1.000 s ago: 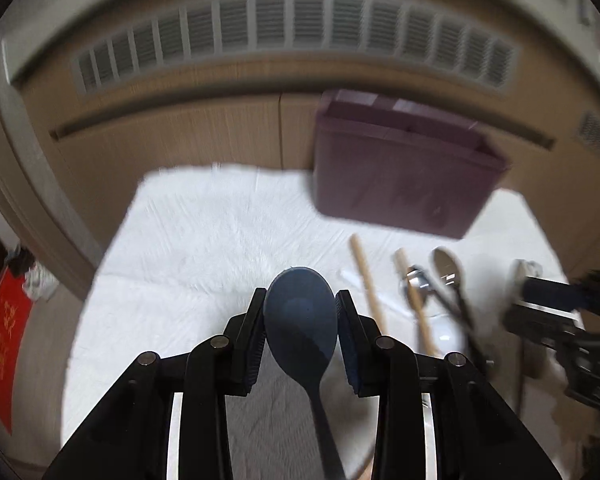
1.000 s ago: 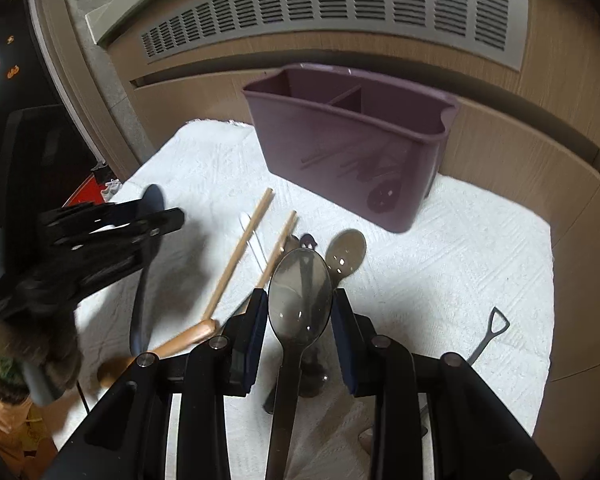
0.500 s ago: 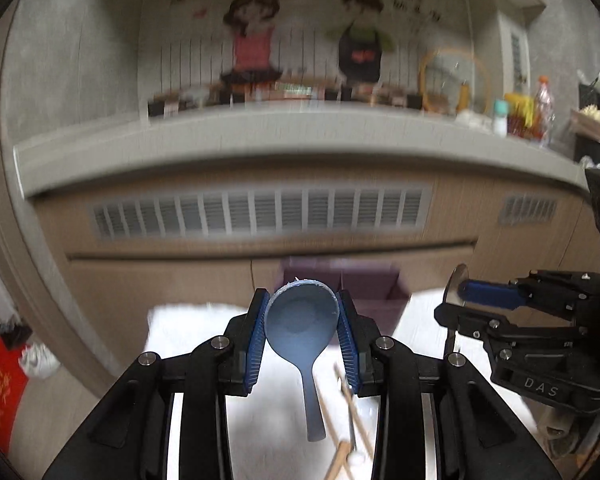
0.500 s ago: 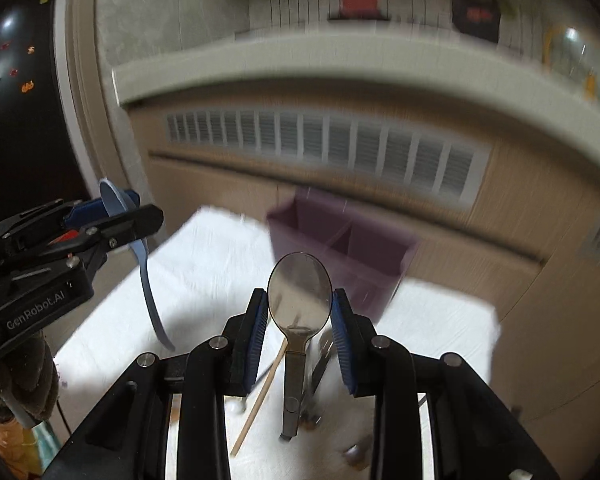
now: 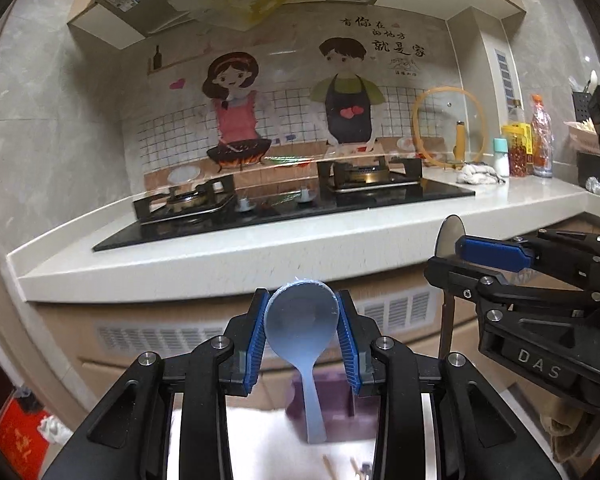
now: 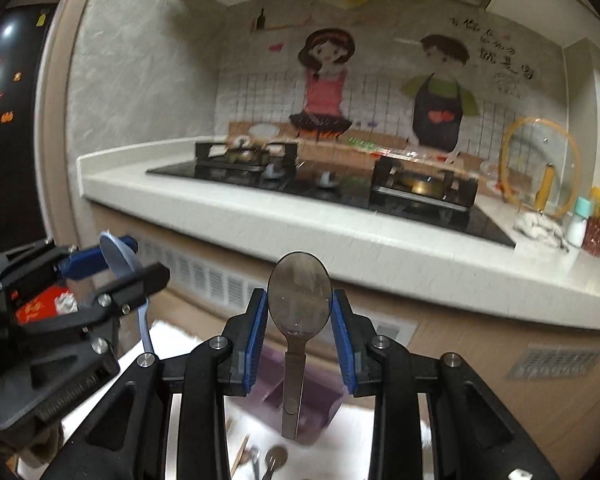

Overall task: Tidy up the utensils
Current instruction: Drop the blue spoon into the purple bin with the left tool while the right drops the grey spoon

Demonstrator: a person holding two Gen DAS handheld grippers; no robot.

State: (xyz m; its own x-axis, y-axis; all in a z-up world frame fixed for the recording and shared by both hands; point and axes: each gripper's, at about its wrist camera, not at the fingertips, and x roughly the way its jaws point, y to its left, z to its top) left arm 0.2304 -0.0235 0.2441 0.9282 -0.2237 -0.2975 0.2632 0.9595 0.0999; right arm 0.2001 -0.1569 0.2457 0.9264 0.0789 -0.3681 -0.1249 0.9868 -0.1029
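My left gripper (image 5: 301,326) is shut on the bowl of a light blue plastic spoon (image 5: 300,330), whose handle hangs down toward the purple utensil caddy (image 5: 336,404) far below. My right gripper (image 6: 299,322) is shut on the bowl of a metal spoon (image 6: 299,304), handle hanging down over the same caddy (image 6: 274,392). Both are lifted high above the white towel (image 6: 392,444). Each gripper shows in the other's view: the right gripper (image 5: 460,252) at the right edge, the left gripper (image 6: 120,264) at the left. Several utensils (image 6: 270,460) still lie on the towel.
A kitchen counter (image 5: 220,248) with a black gas hob (image 5: 292,200) runs across ahead, with vented cabinet fronts (image 6: 204,276) beneath it. Bottles and jars (image 5: 528,144) and a glass lid (image 5: 448,128) stand at the counter's right end. A red item (image 5: 16,440) lies on the floor, left.
Both grippers have risen steeply with their spoons and tilted up; the views went from the towel and caddy to the counter and wall. Grips unchanged.
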